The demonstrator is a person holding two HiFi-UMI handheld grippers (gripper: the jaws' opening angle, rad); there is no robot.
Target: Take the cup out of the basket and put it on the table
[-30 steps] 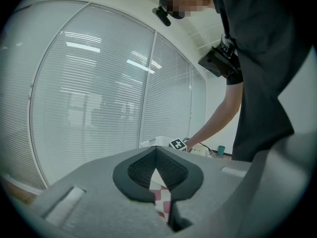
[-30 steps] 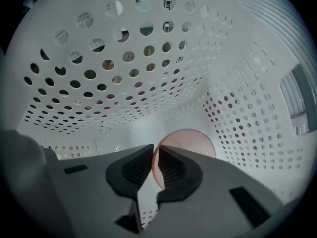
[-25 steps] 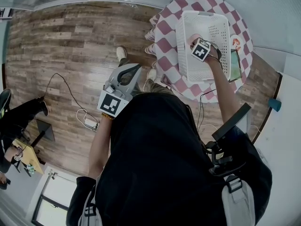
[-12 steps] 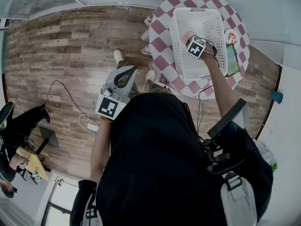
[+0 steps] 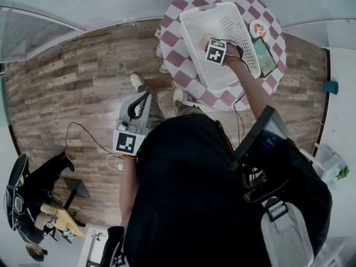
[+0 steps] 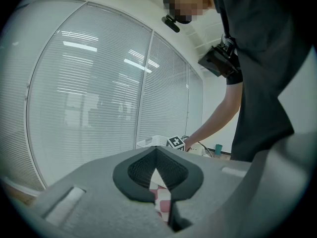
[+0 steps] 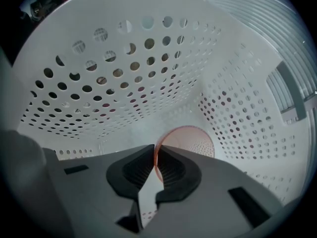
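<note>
A white perforated basket (image 5: 192, 46) stands on the round pink-and-white checked table (image 5: 186, 79). Inside it sits a translucent pink cup (image 5: 207, 39). My right gripper (image 5: 212, 45) reaches straight down into the basket. In the right gripper view the right gripper (image 7: 156, 158) is shut on the thin rim of the cup (image 7: 193, 140), one pad inside and one outside, with the basket's wall (image 7: 124, 83) all around. My left gripper (image 5: 143, 96) hangs over the wooden floor, away from the table. The left gripper (image 6: 157, 156) is shut with nothing between its pads.
A dark tablet (image 5: 263, 55) and a small round red-and-white thing (image 5: 258, 29) lie on the table to the right of the basket. Cables trail over the wooden floor (image 5: 78, 88). Another person (image 5: 33, 204) sits at the lower left.
The head view has swung, so the table and basket sit higher and further left in the picture. The right gripper stays in the basket at the cup; the left gripper holds still.
</note>
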